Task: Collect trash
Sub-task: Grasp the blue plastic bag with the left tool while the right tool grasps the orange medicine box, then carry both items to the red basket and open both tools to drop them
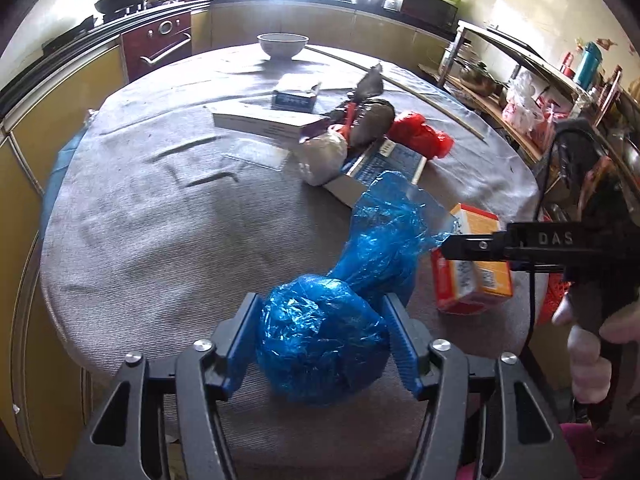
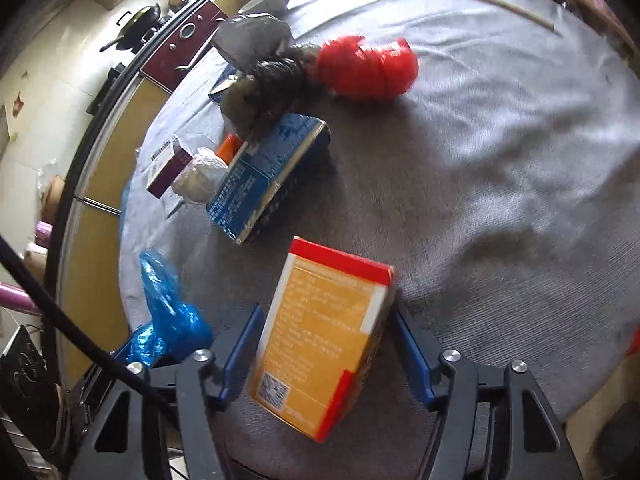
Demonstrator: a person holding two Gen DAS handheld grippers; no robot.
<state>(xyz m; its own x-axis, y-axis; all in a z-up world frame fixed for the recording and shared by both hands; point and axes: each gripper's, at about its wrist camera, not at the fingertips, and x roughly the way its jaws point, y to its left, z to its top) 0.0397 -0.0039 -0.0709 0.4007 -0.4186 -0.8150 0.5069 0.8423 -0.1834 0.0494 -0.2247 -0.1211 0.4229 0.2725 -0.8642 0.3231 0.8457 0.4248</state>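
A knotted blue plastic bag (image 1: 320,332) lies on the grey-clothed round table (image 1: 160,220), near its front edge. My left gripper (image 1: 320,300) is shut on the bag's round lower part, with a blue pad pressing each side. Just to the right stands an orange and red carton (image 2: 324,328), tilted. My right gripper (image 2: 326,314) is shut on it, with the pads against its two long sides. In the left wrist view that carton (image 1: 476,280) shows behind a black finger, and a person's hand (image 1: 588,352) holds the handle.
Mid-table lies a cluster: a red bag (image 2: 368,68), a dark grey bag (image 2: 264,80), a white wad (image 1: 324,156), a blue carton (image 2: 264,180) and a long white box (image 1: 260,122). A bowl (image 1: 282,44) stands at the far edge. Cluttered shelves (image 1: 520,92) line the right.
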